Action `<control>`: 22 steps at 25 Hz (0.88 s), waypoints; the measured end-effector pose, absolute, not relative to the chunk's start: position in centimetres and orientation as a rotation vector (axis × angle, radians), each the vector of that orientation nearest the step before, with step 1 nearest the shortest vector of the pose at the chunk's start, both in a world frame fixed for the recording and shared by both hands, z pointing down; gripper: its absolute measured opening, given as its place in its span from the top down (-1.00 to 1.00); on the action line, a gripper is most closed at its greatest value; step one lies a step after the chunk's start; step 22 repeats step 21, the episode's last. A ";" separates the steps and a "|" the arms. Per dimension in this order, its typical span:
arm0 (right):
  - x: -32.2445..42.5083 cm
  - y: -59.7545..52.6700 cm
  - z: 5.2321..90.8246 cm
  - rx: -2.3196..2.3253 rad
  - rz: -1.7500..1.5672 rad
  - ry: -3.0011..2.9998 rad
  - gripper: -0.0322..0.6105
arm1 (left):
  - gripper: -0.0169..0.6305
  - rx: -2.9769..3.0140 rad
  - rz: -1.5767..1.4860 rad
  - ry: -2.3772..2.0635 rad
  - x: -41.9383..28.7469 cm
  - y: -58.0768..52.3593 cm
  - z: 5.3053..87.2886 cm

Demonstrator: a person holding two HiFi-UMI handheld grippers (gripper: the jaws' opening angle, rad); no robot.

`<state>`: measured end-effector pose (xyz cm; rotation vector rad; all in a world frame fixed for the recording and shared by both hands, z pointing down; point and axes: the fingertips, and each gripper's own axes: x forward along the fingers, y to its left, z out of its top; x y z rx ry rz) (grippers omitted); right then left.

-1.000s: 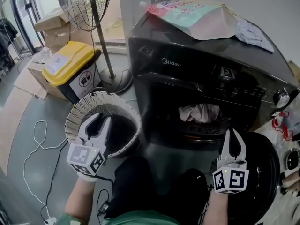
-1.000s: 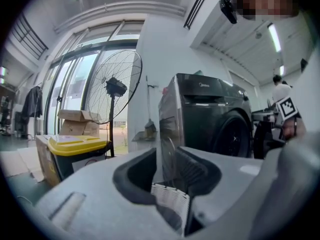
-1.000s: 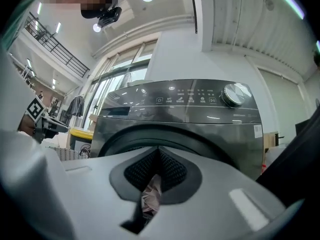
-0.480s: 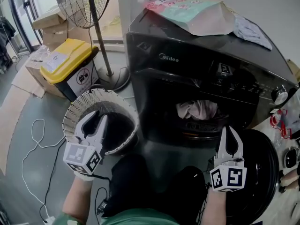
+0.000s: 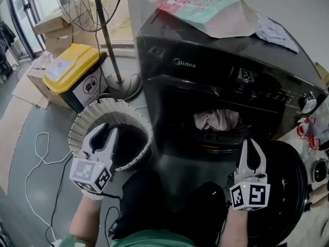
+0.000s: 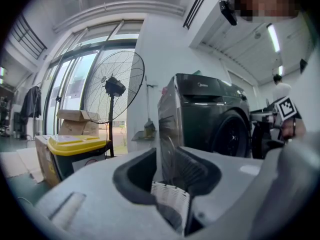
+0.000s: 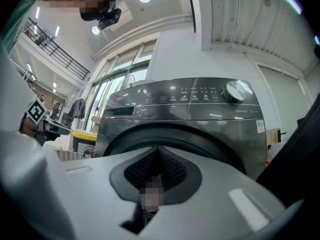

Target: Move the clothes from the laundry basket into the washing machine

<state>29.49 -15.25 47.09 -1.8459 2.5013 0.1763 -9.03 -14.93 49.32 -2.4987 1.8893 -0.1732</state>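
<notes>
Rim of laundry basket (image 5: pixel 101 107) sits just beside open-doored washing machine (image 5: pixel 205 55).

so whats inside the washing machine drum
A crumpled pale bundle of clothes sits in the open drum of the washing machine. Behind it the drum is dark, so anything deeper is hidden.

"Midea" on washing machine (image 5: pixel 216 81) front

Basket (image 5: pixel 82 122) left of washer (image 5: pixel 205 81).
Clothes (image 5: pixel 218 120) lie inside the washer, pouch (image 5: pixel 211 14) on top; bin (image 5: pixel 69 66) and fan (image 5: pixel 97 4) behind the basket.
</notes>
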 end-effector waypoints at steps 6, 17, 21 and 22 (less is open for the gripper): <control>29.1 -15.5 47.4 -1.875 0.229 2.516 0.89 | 0.59 -2.504 -0.178 1.892 -9.2 -15.0 49.7; 28.4 -16.1 48.5 -1.876 0.243 2.546 0.89 | 0.59 -2.515 -0.193 1.911 -9.6 -15.1 50.8; 28.3 -16.2 48.6 -1.873 0.241 2.548 0.89 | 0.59 -2.517 -0.198 1.919 -9.7 -14.8 51.1; 28.3 -16.2 48.6 -1.873 0.241 2.548 0.89 | 0.59 -2.517 -0.198 1.919 -9.7 -14.8 51.1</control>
